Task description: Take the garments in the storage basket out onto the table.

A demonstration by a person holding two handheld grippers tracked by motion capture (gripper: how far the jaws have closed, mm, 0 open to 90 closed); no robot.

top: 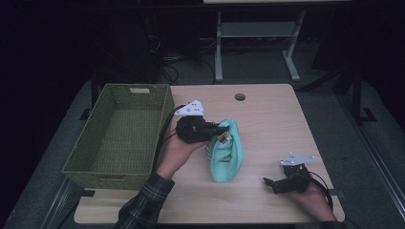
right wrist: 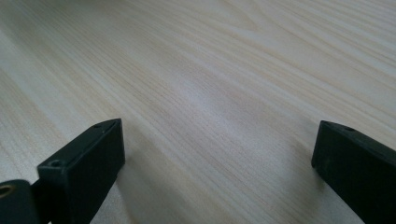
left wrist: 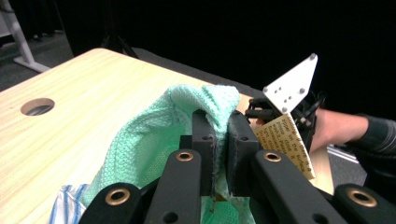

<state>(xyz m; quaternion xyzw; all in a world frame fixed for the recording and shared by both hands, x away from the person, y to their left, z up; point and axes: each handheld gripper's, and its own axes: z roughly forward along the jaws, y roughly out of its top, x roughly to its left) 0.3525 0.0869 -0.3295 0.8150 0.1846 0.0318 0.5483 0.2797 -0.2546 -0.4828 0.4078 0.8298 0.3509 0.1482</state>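
Right gripper, lower right, jaws apart, idle on tabletop; left gripper clamps mint cloth—next, likely carry to basket at left.

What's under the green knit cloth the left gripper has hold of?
A blue-and-white striped cloth pokes out from beneath the green knit cloth at its near edge, on the table. A tan paper tag hangs beside it. How far the striped piece extends underneath is covered.
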